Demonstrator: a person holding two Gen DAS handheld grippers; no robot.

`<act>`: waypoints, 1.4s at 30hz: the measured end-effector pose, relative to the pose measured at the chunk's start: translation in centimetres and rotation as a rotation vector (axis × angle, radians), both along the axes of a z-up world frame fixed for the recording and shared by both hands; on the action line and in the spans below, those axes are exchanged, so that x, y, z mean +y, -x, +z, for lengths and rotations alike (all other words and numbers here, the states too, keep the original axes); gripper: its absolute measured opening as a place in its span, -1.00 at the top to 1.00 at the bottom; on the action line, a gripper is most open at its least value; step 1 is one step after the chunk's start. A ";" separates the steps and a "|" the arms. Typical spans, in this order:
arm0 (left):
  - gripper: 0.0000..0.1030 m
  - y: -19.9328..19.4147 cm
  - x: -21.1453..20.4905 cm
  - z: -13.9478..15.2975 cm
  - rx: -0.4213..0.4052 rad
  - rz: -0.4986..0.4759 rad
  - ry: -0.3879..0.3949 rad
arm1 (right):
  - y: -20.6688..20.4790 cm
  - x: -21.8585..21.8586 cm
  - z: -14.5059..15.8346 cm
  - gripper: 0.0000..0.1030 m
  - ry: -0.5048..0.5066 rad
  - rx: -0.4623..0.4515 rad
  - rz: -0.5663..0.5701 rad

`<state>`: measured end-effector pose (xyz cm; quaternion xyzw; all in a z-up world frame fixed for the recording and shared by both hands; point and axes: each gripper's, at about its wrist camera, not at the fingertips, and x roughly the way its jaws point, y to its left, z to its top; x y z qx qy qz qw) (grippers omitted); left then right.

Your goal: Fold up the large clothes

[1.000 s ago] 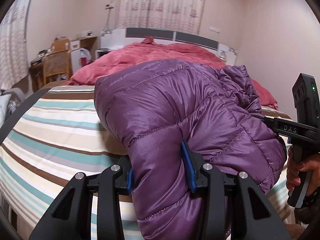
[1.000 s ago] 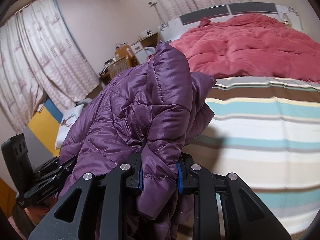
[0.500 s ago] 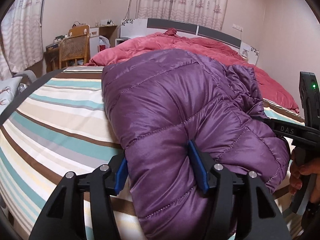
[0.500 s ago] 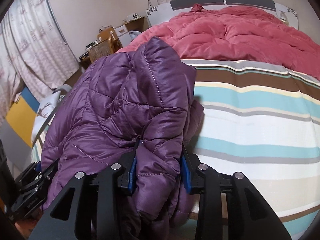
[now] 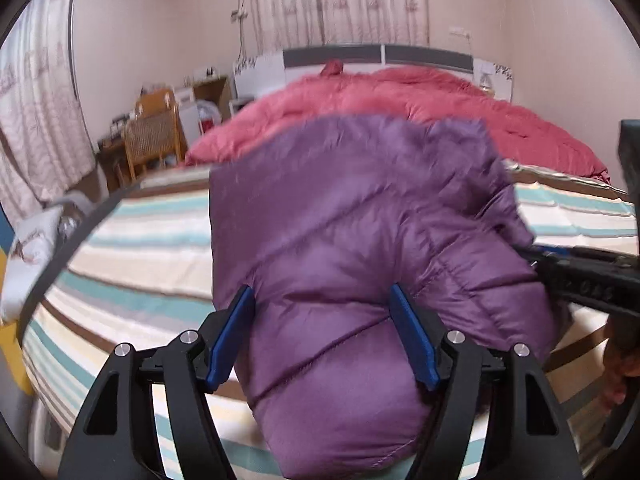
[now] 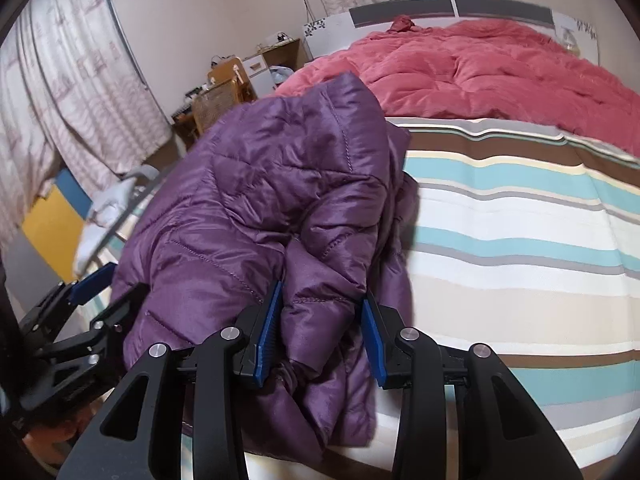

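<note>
Purple puffer jacket (image 5: 360, 248) lay bunched on the striped bedsheet (image 6: 520, 240), close to the bed's near edge and toward its left side in the right wrist view, with open sheet stretching away to its right. Its far end rose in a quilted hump just short of the red duvet (image 6: 500, 68), which was piled across the head end of the bed below the grey-and-white headboard (image 5: 380, 56).

The left gripper (image 5: 324, 336) had its blue-padded fingers (image 5: 232, 336) spread wide on either side of a thick padded roll of the jacket; the pads seemed to rest against the fabric without squeezing it much, so whether they really gripped it could not be told. A lobe of the jacket hung down over the edge below them. The right gripper (image 6: 320, 320) pinched a narrower fold at the jacket's right-hand corner, its pads pressed into the fabric on both sides, with loose folds drooping beneath.

Each gripper showed at the margin of the other's view, both at the near edge of the bed, with the jacket's width between them. The left view was blurred. Beyond the bed's left side stood a wicker-backed chair (image 5: 154, 140) and patterned curtains (image 6: 72, 92).
</note>
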<state>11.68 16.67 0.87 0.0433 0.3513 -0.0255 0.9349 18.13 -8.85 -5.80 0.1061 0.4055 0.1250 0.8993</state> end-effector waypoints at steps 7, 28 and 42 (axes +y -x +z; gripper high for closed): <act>-0.36 -0.1 -1.0 -1.5 0.008 0.000 -0.070 | -1.1 0.0 -2.0 0.05 0.047 0.020 -0.006; -0.80 4.3 -0.7 -0.2 0.070 0.036 0.012 | 3.2 -2.9 -1.5 -0.26 0.025 0.077 -0.128; -0.96 12.0 0.6 2.5 0.011 0.188 0.039 | 11.2 -1.8 2.9 -0.82 0.071 -0.100 -0.058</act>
